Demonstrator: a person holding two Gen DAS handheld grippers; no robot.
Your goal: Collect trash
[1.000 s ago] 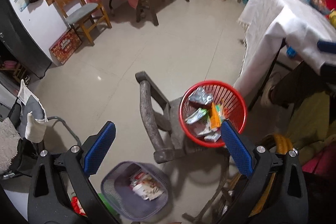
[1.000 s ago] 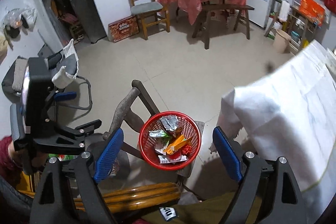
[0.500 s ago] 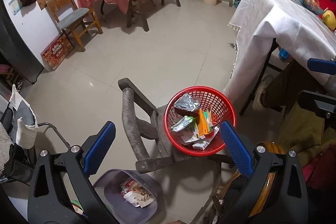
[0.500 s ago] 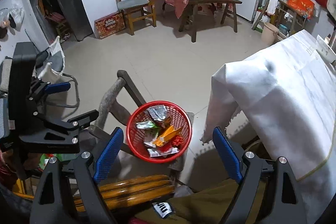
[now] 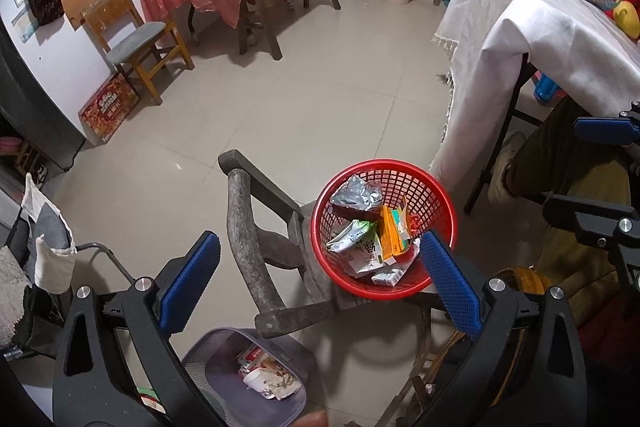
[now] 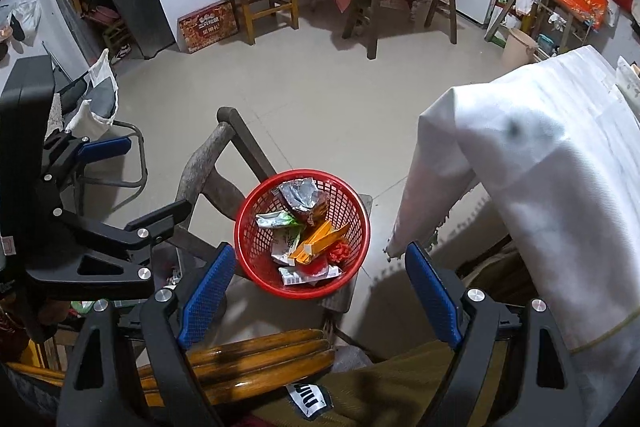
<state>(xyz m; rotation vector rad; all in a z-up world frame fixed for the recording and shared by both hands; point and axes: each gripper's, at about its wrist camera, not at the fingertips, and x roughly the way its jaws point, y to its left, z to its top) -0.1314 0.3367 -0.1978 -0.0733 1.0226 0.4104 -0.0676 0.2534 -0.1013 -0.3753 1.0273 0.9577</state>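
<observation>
A: Where is the trash found?

B: It is heaped in the red basket (image 6: 302,233), which is set on the seat of a dark wooden chair (image 5: 250,247). A silver pouch (image 6: 298,195) is seen at the basket's far side, an orange carton (image 6: 320,241) in the middle, a white packet (image 6: 308,274) at the near rim.

A: And the claws?

B: Both are spread wide, and nothing is held. The right gripper (image 6: 316,293) is poised just short of the basket's near rim, with the basket ahead and centred between its pads. The left gripper (image 5: 318,285) is offset to the basket's left, only its right pad overlapping the rim.

A: Which is judged nearer?

B: The right, probably. The carton's long axis is laid diagonally across the basket, so a wrist roll may be needed. A grey bin (image 5: 248,375) is seen beside the chair, on the left gripper's side.
</observation>
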